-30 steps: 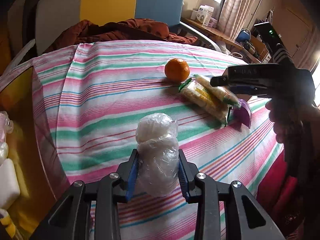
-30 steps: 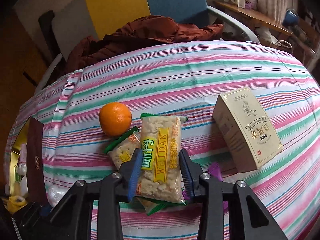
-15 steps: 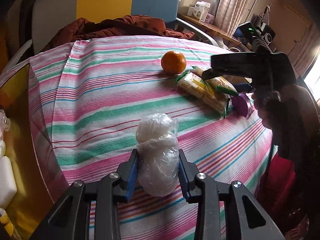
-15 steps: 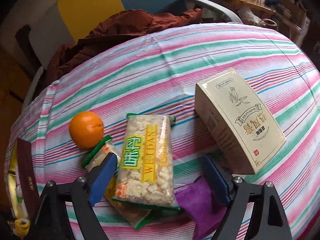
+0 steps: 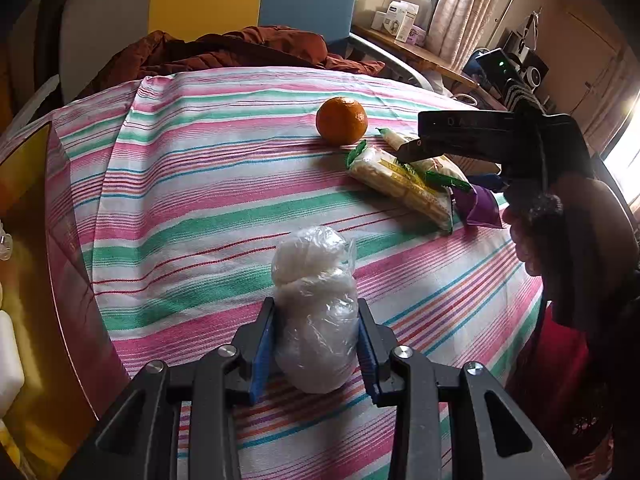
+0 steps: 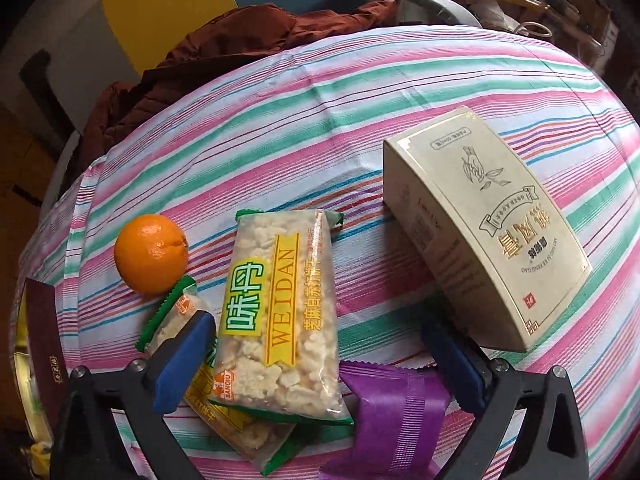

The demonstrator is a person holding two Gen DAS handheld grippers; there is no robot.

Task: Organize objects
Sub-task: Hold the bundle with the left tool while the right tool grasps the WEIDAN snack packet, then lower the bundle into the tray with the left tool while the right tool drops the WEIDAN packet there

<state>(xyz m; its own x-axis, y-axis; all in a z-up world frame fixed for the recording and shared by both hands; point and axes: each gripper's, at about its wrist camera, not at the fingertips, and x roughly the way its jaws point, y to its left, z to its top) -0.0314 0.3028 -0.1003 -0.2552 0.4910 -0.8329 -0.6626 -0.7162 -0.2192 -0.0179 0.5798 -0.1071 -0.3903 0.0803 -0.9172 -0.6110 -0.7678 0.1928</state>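
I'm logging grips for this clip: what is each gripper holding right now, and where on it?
The left gripper clamps the clear plastic-wrapped white bundle by its lower sides. The right gripper holds nothing: its jaws have just opened around the Weidan snack packet.

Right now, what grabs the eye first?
The left hand-held gripper clamps a white plastic-wrapped bundle over the pink-and-green striped tablecloth. The right hand-held gripper stands open around a clear WEIDAN cracker packet, between a round orange and a cream box.

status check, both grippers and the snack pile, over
Left gripper shut on plastic-wrapped white bundle. Right gripper jaws just opened wide, cracker packet between them, released onto the pile. Orange and cream box flank it; nothing blocking.
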